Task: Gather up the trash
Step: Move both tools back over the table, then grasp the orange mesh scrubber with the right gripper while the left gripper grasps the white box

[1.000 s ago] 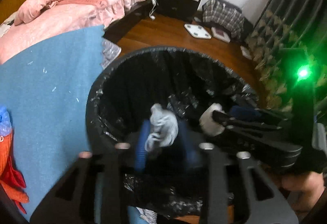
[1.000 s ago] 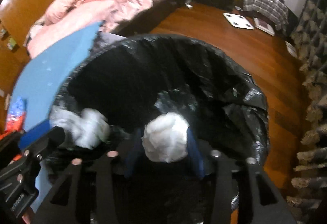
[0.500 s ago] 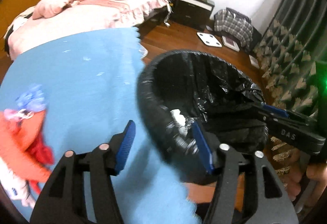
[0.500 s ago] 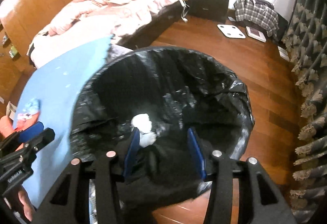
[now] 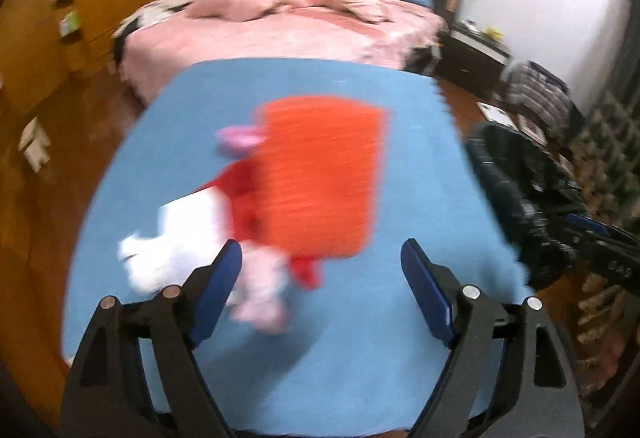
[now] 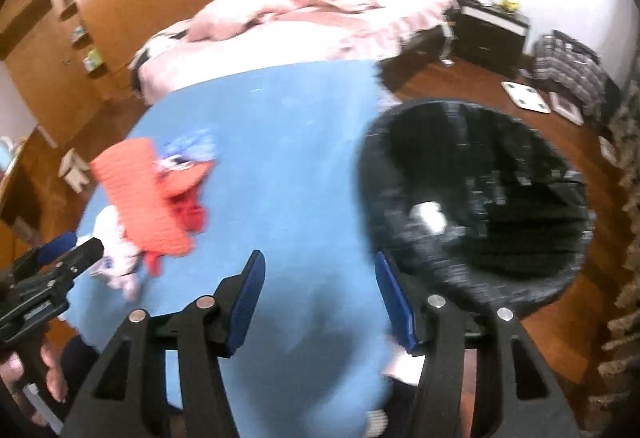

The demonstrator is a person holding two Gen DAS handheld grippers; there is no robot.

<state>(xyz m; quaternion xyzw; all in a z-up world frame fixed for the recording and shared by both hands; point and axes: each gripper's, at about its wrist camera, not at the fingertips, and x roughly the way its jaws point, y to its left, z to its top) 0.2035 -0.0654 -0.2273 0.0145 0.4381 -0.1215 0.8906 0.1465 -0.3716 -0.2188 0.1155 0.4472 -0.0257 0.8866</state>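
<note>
Bedroom, blue bench (image 5: 360,350). Both grippers, left gripper (image 5: 322,288) and right gripper (image 6: 318,304), gaped wide, empty. Wrappers (image 5: 320,178) piled mid-bench; bin (image 6: 476,206) alongside, right. Advised: descend squarely over white scrap (image 5: 160,258), pinch one piece only.

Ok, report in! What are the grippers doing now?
Left hand-held gripper open, empty. Right hand-held gripper open, empty. Wrappers on blue mat. Bin clear.

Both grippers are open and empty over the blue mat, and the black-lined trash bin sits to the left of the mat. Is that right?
Not quite: the trash bin sits to the right of the blue mat, as the right wrist view shows. The rest holds: the left gripper and right gripper are both open and empty over the mat.
</note>
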